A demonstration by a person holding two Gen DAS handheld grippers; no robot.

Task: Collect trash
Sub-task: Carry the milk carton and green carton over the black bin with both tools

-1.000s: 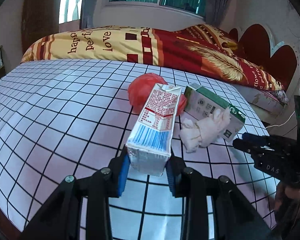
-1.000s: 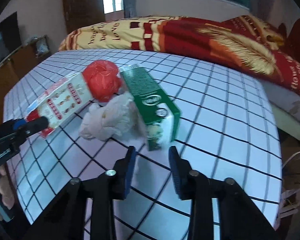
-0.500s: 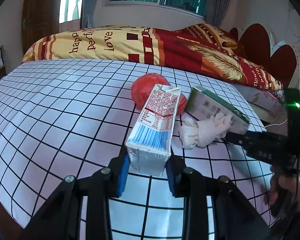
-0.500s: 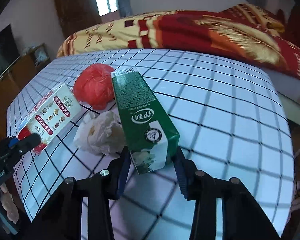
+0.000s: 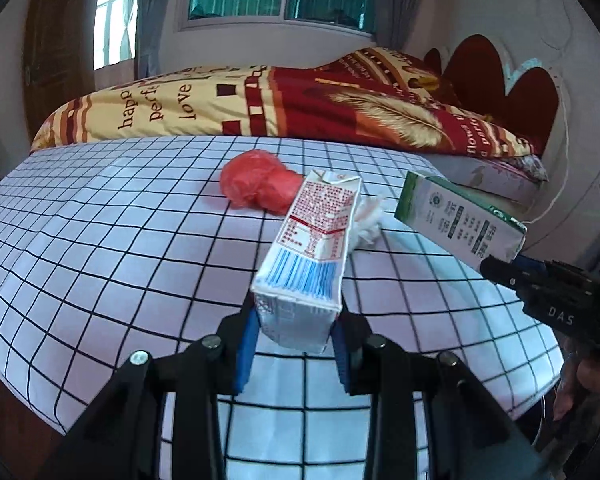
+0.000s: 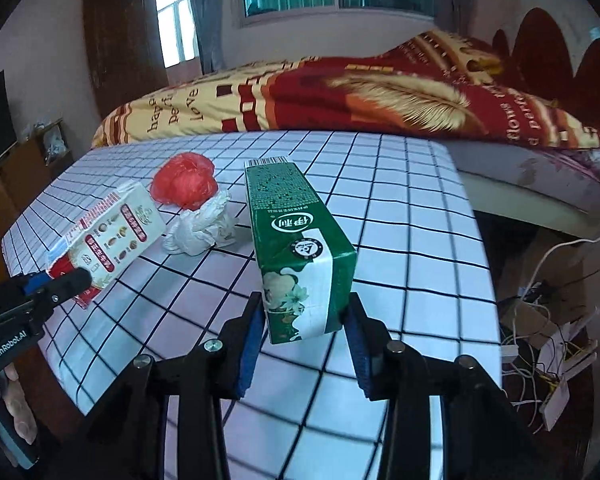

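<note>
While both cartons hang lifted above checked worktop (image 5: pixel 100 248), left gripper (image 5: pixel 294 340) fingers clamp red-white carton (image 5: pixel 316 240) at base; right gripper (image 6: pixel 302 336) fingers clamp green carton (image 6: pixel 296 240) at base. Red plastic bag (image 6: pixel 184 184) and crumpled white tissue (image 6: pixel 204 228) lie touching on worktop, between cartons.

Glossy cardboard cartons (image 6: pixel 300 240); crinkled red plastic bag (image 6: pixel 184 184).

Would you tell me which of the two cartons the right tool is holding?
The green carton, clamped at its base by the right tool. The red-and-white carton is in the left tool.
</note>
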